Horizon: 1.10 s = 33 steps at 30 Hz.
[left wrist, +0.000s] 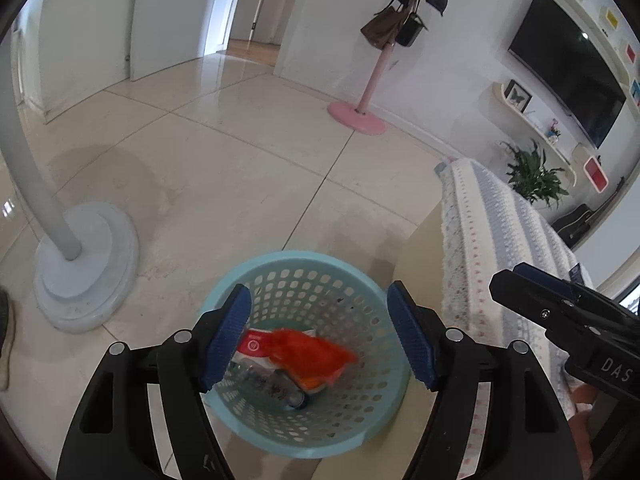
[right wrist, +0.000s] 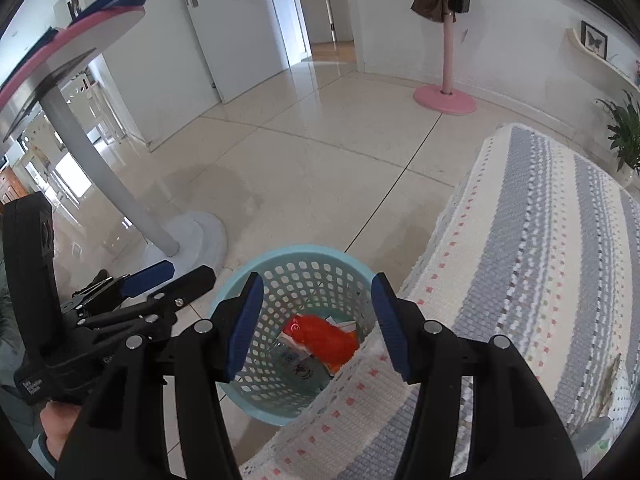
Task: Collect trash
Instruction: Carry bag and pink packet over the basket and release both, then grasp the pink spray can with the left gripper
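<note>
Two grippers hung over a light blue perforated basket (left wrist: 308, 264) at lower centre of both views. The left gripper (left wrist: 320, 336) had its jaws spread wide and held nothing; the right gripper (right wrist: 316, 324) likewise stood wide open and empty. Inside the basket lay an orange wrapper (left wrist: 316, 354) atop a red-and-white packet (left wrist: 254, 346) and other litter. A striped knitted cover (right wrist: 540, 240) sat just beside the basket, at right. A grey stand base (left wrist: 86, 268) stood at left.

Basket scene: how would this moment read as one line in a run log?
left claw: open, empty, above basket | right claw: open, empty | orange wrapper: in basket, atop other trash
</note>
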Available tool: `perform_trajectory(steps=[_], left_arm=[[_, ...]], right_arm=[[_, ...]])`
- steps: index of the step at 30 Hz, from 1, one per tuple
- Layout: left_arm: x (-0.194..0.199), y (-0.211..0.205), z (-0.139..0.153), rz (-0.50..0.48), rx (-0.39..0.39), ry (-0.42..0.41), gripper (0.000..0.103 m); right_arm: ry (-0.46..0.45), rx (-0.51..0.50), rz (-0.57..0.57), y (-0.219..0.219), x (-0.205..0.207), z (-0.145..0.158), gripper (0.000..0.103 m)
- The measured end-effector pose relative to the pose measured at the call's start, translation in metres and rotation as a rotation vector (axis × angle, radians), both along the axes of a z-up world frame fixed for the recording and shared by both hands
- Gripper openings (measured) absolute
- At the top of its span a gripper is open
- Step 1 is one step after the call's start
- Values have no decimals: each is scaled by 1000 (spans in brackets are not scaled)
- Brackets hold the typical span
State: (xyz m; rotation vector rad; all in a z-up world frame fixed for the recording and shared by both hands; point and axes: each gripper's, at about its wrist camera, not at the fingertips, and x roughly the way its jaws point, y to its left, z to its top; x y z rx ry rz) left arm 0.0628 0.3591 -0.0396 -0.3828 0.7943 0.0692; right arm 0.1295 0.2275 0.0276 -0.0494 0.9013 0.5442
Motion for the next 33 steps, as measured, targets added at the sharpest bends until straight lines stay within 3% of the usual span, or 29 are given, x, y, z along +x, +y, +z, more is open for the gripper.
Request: perform_trajectory(steps=[10, 14, 19, 25, 29, 31, 33], left_arm=[[-25, -38, 67, -36, -7, -139, 69], [-42, -73, 97, -79, -43, -220, 75], [-57, -142, 114, -185, -77, -255, 76], [-69, -229, 106, -306, -123, -237, 81], [-67, -294, 84, -394, -124, -158, 81], [-63, -319, 71, -407, -117, -120, 81], [-62, -336, 59, -358, -69, -105, 82]], right_arm=[[-116, 54, -59, -53, -34, 56, 53], [-140, 82, -110, -96, -58, 75, 52], [-175, 77, -171, -163, -87, 93, 31], [-258, 26, -309, -252, -130, 104, 24], [-277, -1, -408, -305, -156, 96, 24], [-279, -5, -469, -334, -169, 88, 24], [-261, 2, -529, -362, -181, 77, 24]])
